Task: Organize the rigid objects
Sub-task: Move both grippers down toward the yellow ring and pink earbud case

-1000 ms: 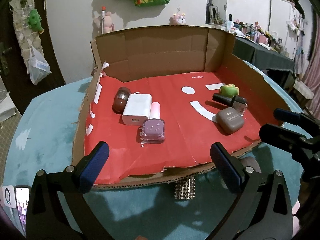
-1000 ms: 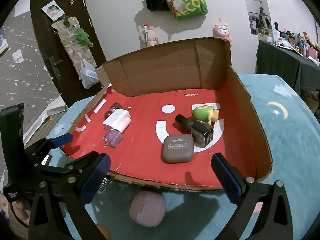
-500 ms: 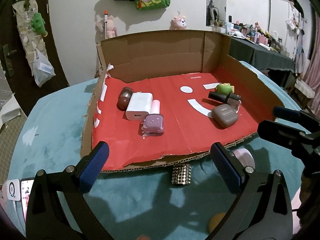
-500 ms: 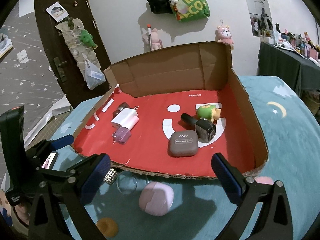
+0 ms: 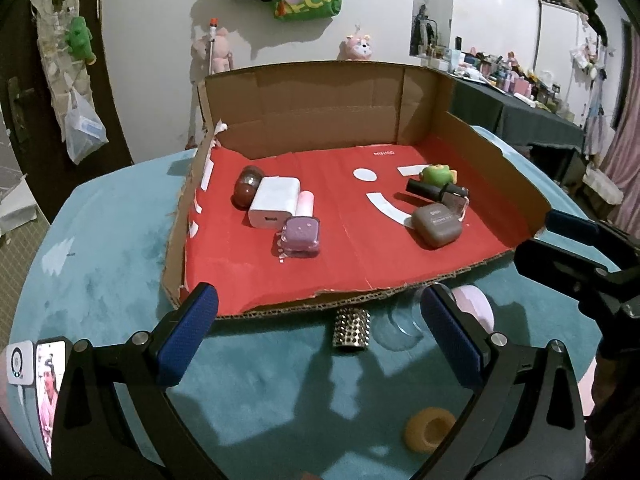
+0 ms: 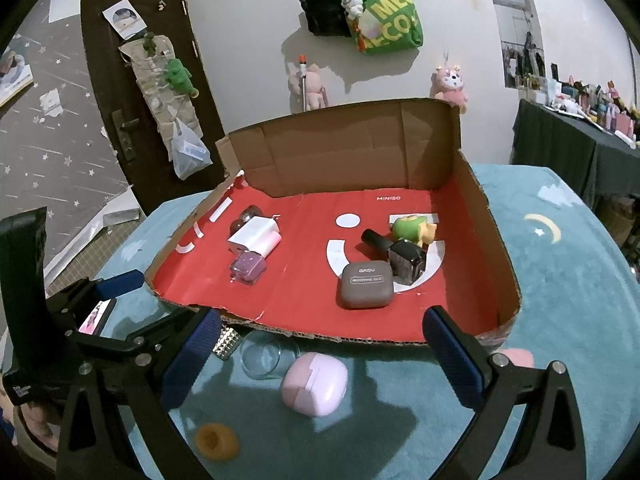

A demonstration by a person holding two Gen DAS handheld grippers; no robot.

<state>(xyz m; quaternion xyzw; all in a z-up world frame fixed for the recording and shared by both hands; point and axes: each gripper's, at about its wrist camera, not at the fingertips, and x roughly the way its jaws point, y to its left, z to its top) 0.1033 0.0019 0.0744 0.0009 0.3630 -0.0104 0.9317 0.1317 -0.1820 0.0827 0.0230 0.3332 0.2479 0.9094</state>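
Observation:
A shallow cardboard box with a red floor (image 5: 348, 240) (image 6: 304, 292) holds a white charger (image 5: 274, 202) (image 6: 256, 236), a purple nail polish bottle (image 5: 300, 236) (image 6: 249, 267), a brown case (image 5: 436, 226) (image 6: 366, 284), a dark bottle (image 6: 400, 254) and a green toy (image 5: 438, 174) (image 6: 412, 228). On the teal cloth before the box lie a studded silver cylinder (image 5: 351, 327) (image 6: 226, 342), a clear glass (image 6: 266, 356), a pink case (image 6: 314, 384) and an orange ring (image 5: 430, 430) (image 6: 216, 440). My left gripper (image 5: 316, 340) and right gripper (image 6: 320, 360) are both open and hold nothing.
The teal cloth (image 5: 100, 280) covers a round table. The right gripper shows at the right edge of the left wrist view. A phone (image 5: 46, 384) lies at the near left. A dark table (image 6: 580, 148) with clutter stands at the back right, a door (image 6: 132, 92) at the left.
Both grippers have drawn back from the box, so more teal cloth shows, with the glass, pink case and orange ring now in view. Both stay open.

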